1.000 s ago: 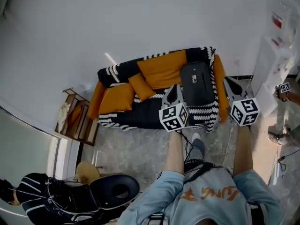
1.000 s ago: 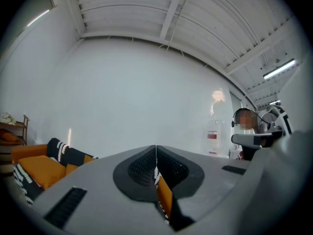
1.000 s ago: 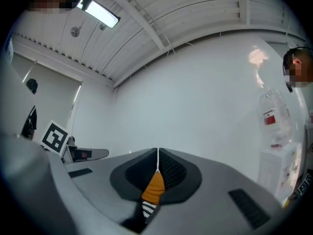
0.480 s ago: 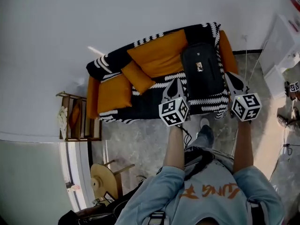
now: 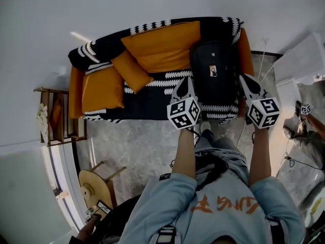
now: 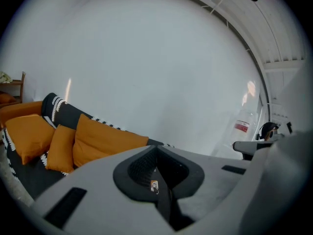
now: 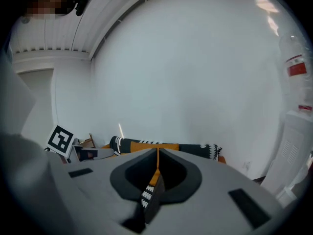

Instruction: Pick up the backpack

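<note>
We face the sofa (image 5: pixel 147 101). The backpack (image 5: pixel 213 80) lies on its right end, running from the backrest to the front edge, just beside the large orange cushion (image 5: pixel 160 47). The left tool (image 5: pixel 184 84) and the right tool (image 5: pixel 246 81) flank the bag's near half, one on each side. As far as we can tell, neither touches it. Both have their jaws pressed together with nothing between them, so we judge the step in hand to be the approach.

To do it well, we should spread the jaws before we meet the fabric. We should aim for something they can close round, such as a handle, a strap or a side seam, rather than the flat front panel. We cannot make out a handle from here, so we look for one as we come in. A soft bag will likely sag, so we take a hold on each side and lift evenly.
</note>
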Tool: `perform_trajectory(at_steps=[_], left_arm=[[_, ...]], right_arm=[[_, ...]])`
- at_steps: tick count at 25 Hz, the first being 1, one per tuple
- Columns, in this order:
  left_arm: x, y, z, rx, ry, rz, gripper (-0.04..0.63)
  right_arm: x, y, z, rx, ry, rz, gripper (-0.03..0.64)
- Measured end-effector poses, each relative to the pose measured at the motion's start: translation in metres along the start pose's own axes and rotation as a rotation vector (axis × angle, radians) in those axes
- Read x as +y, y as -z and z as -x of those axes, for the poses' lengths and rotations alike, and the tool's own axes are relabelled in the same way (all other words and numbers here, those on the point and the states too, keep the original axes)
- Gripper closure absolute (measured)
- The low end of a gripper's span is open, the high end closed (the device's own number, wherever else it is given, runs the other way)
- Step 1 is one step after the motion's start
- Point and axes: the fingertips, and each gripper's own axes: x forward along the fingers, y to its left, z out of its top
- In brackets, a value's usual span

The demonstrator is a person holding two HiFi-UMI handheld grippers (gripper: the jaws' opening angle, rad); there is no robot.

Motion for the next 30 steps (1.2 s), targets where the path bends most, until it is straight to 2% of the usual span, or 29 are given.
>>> perform_trajectory(at_steps=[4,9,13,21,26,30], left_arm=[[0.003,0.001,-0.025,0.022,0.009,0.011,0.572],[0.004,0.002,-0.058,0.045,-0.002,0.029,0.572],[0.005,0.006,-0.087,0.070,-0.029,0.015,0.572],[0.006,-0.028,-0.138,0.067,-0.097,-0.027,0.572],[0.005,-0.007,-0.160,0.135,-0.127,-0.025,0.572],[0.005,0.012,-0.172,0.202,-0.132,-0.027,0.572]], right_arm=[[-0.019,-0.004,-0.016,0.021,0.025,-0.004,0.588],[-0.034,-0.004,-0.043,0.058,0.001,-0.001,0.588],[-0.062,0.003,-0.069,0.077,-0.016,-0.034,0.588],[-0.103,-0.024,-0.130,0.062,-0.092,-0.095,0.588],[-0.130,-0.009,-0.148,0.107,-0.104,-0.133,0.588],[-0.158,0.017,-0.151,0.160,-0.063,-0.197,0.588]])
